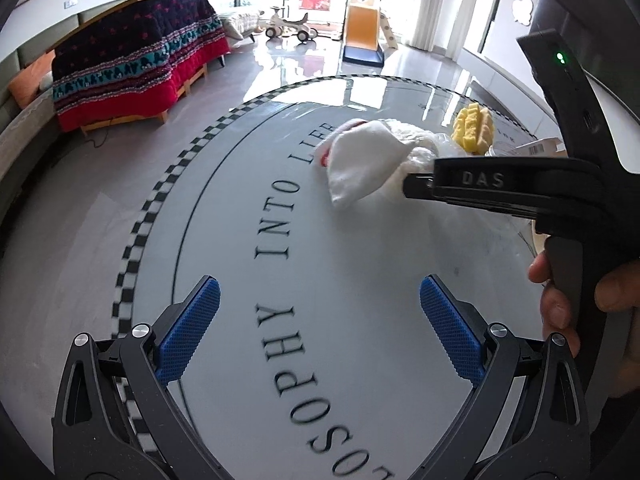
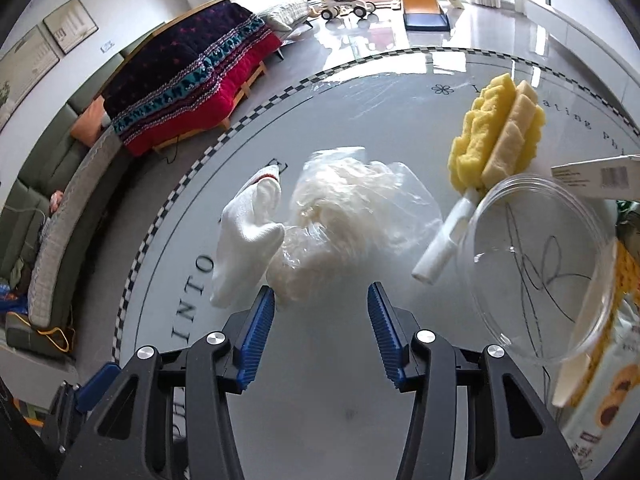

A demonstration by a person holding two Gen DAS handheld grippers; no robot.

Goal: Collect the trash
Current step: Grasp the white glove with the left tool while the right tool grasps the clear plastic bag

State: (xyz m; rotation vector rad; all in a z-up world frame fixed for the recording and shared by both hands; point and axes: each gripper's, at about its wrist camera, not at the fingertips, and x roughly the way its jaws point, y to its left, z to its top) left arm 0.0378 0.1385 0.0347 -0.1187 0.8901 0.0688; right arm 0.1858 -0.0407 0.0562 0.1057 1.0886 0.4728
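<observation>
Your right gripper (image 2: 321, 300) stands part-open and empty. The crumpled plastic bag (image 2: 352, 216) lies just ahead, probably untouched. Your left gripper (image 1: 320, 304), wide and empty, is farther off.

Lettering on the table and one gripper

The round table (image 1: 360, 280) bears curved black letters reading "INTO LIF" and "SOPHY"; from the right wrist only "INTO" and "ating" can be read. The right gripper's (image 1: 416, 186) black body bears "DAS". A barcode label (image 2: 612, 176) is too small to read.
</observation>
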